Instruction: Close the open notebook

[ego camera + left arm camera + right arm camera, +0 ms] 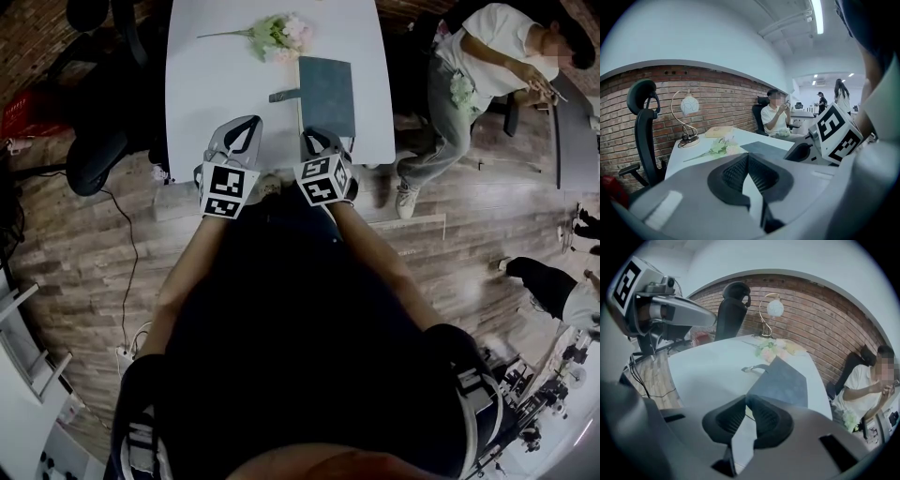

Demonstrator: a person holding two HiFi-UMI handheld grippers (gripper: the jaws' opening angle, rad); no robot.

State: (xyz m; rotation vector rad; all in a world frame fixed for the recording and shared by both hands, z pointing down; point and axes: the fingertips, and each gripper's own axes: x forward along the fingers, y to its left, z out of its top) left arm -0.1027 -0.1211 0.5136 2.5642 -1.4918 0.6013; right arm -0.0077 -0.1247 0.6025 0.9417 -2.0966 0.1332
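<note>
A dark grey notebook (326, 94) lies flat on the white table (216, 84) with its cover down, a dark strap (284, 95) sticking out at its left edge. It also shows in the left gripper view (766, 149) and the right gripper view (780, 380). My right gripper (319, 133) hovers at the notebook's near end; its jaws (746, 398) stand a narrow slit apart with nothing between them. My left gripper (246, 122) hangs over bare table to the notebook's left, and its jaws (747, 155) meet at the tips, empty.
A bunch of pale flowers (277, 36) lies beyond the notebook. A globe lamp (771, 310) stands at the table's far end by a brick wall. A black office chair (103, 150) stands left of the table. A seated person (478, 66) is on the right.
</note>
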